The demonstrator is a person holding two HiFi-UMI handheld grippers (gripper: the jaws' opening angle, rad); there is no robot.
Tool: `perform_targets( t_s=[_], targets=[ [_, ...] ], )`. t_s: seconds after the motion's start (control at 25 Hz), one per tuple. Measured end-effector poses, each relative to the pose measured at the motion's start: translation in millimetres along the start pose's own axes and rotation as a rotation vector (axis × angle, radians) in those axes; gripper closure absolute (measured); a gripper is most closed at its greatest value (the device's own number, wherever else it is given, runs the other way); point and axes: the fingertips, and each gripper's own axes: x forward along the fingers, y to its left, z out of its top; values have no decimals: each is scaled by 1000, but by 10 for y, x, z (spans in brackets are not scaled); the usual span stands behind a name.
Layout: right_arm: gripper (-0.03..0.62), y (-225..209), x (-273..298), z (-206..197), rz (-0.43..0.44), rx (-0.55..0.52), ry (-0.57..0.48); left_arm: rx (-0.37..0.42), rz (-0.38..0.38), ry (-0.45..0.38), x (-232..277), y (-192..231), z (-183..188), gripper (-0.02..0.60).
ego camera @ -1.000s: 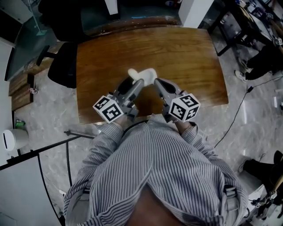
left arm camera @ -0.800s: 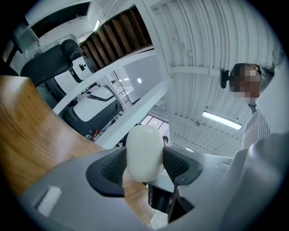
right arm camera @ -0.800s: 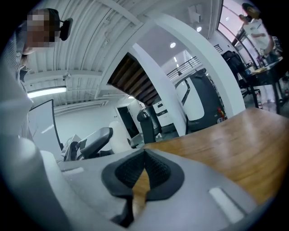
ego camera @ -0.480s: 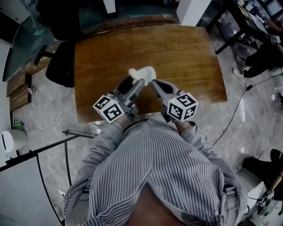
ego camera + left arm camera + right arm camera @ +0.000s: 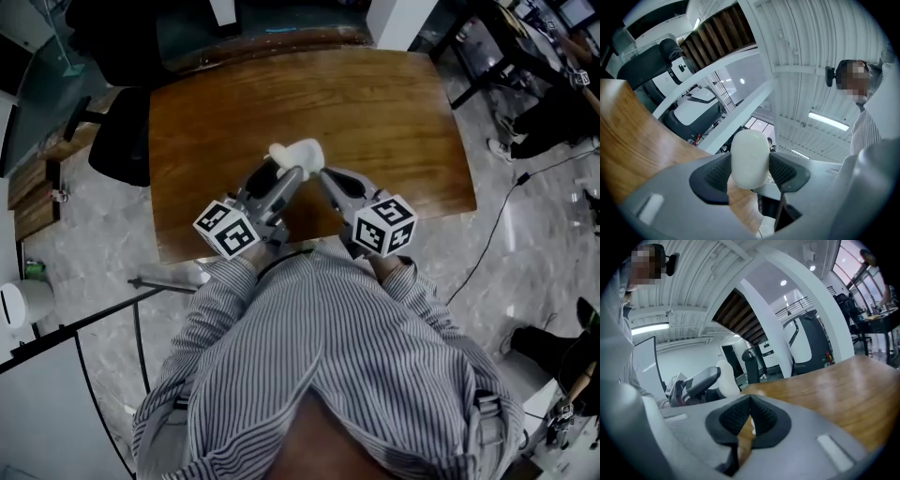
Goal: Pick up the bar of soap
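The left gripper is closed on the soap. In the left gripper view both dark ribbed pads press on opposite sides of the white bar, and its rounded end stands well above them. The jaws stand wide because the bar fills the gap between them.

The right gripper has its jaws together. The right gripper view shows the two pads meeting with nothing between them.

In the head view the soap sits at the tip of the left gripper, over the near middle of the table. It reaches a little to the picture's right from those tips, so its free end lies just beside the right gripper's tips. The two grippers converge on it in a narrow V, left one on it, right one beside it and apart from it.

From the right gripper the bar lies ahead and to the left, and it shows there as a pale shape at the end of the other gripper. It seems to be raised off the wood, though no view shows the gap under it plainly.

The relation that matters is the grip line. The pads squeeze across the bar's short width, while its long axis runs crosswise to that squeeze and sticks out past the pads. Much of the bar therefore hangs outside the grip, and I judge that a smooth bar could swivel or slide there. The left gripper is on the soap, so it alone carries the lift, and the right one is near enough to steady the free end if that is needed.
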Motion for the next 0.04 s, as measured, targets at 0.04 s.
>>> perform_targets(
  t_s=[0.04],
  targets=[
    [592,2,5,-13,2,-2,4,0,-2,2,4,2,-6,319]
  ],
)
